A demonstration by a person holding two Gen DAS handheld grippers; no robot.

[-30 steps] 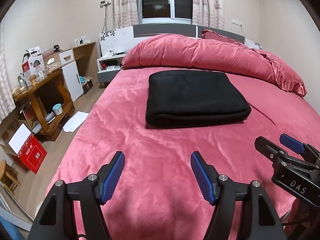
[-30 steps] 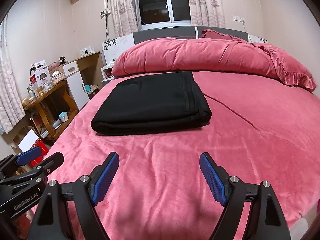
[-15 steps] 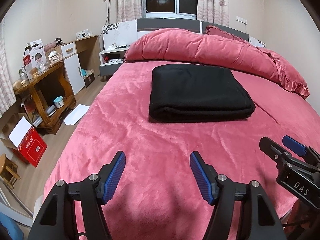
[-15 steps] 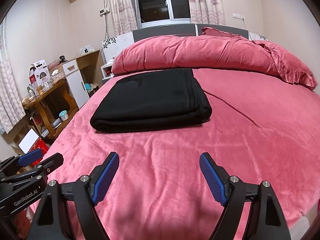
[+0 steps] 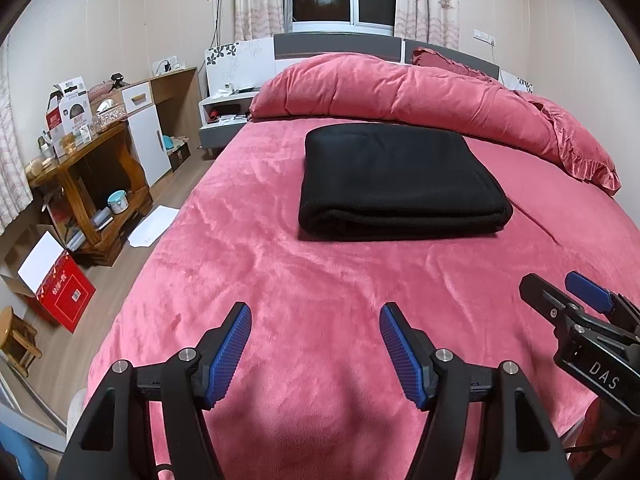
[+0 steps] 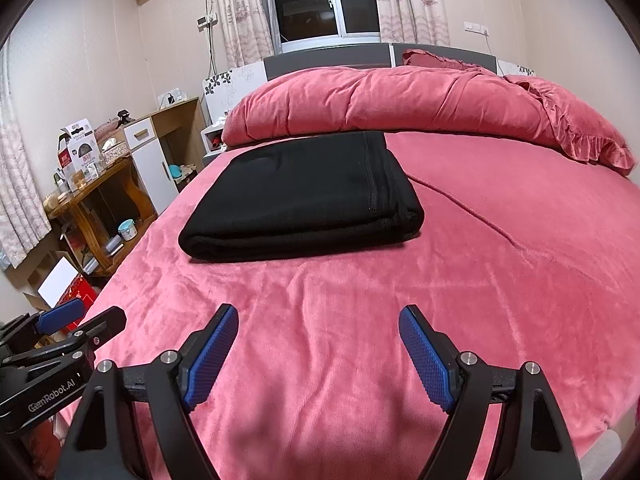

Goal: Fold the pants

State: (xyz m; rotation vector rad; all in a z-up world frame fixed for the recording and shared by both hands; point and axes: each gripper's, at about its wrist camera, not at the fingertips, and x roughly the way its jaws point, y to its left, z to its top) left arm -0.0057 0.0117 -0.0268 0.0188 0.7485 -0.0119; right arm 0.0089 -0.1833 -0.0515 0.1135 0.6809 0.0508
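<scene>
Black pants [image 5: 396,184] lie folded into a flat rectangle on the red bed, also in the right wrist view [image 6: 308,196]. My left gripper [image 5: 315,320] is open and empty, low over the bed well short of the pants. My right gripper [image 6: 318,322] is open and empty, likewise short of the pants. The right gripper shows at the right edge of the left wrist view [image 5: 568,300]. The left gripper shows at the left edge of the right wrist view [image 6: 80,316].
A rolled red duvet [image 5: 400,92] and pillow [image 5: 572,148] lie behind the pants at the headboard. The bed's left edge [image 5: 160,248] drops to the floor, with a wooden desk [image 5: 88,184], a red box [image 5: 60,292] and a white nightstand [image 5: 224,116].
Both grippers have tilted slightly, so the pants sit a little higher and nearer in view. Both stay open and empty. The pants have not moved.
</scene>
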